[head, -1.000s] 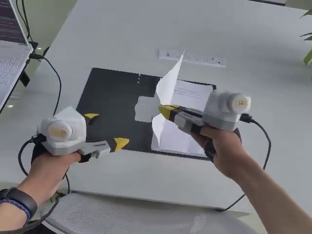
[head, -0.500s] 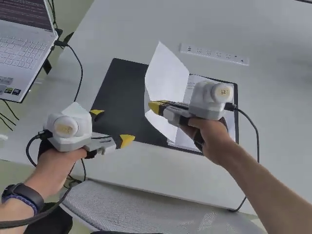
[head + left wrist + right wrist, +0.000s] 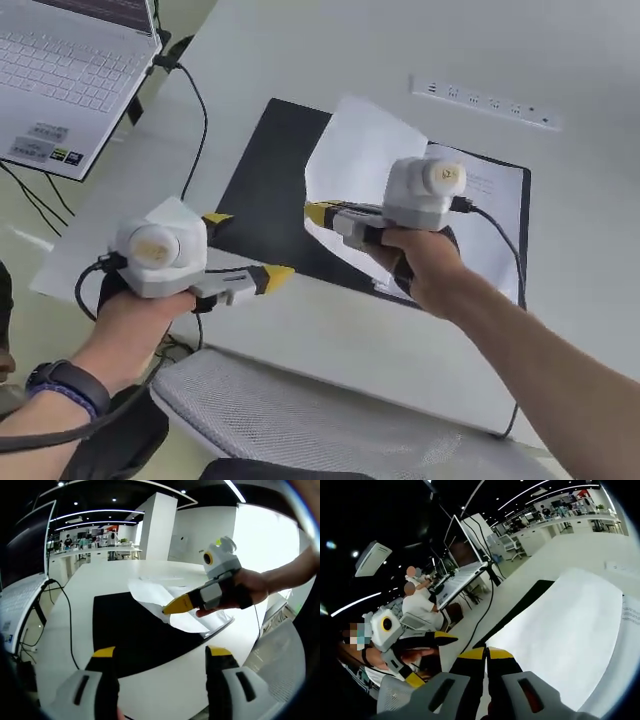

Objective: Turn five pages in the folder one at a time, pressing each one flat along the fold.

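Note:
A black folder lies open on the white table, with printed pages on its right half. My right gripper is shut on the edge of one white page, holding it lifted and curved over the fold. In the right gripper view the yellow tips pinch that page. My left gripper hovers open near the folder's front left corner, holding nothing. The left gripper view has its open jaws facing the folder, the raised page and the right gripper.
An open laptop sits at the far left with a black cable running toward the folder. A white power strip lies beyond the folder. A grey mesh chair seat is below the table's front edge.
The right gripper has carried the lifted page leftward over the fold, and the page now leans toward the left cover. The head camera has shifted. The left gripper stays open.

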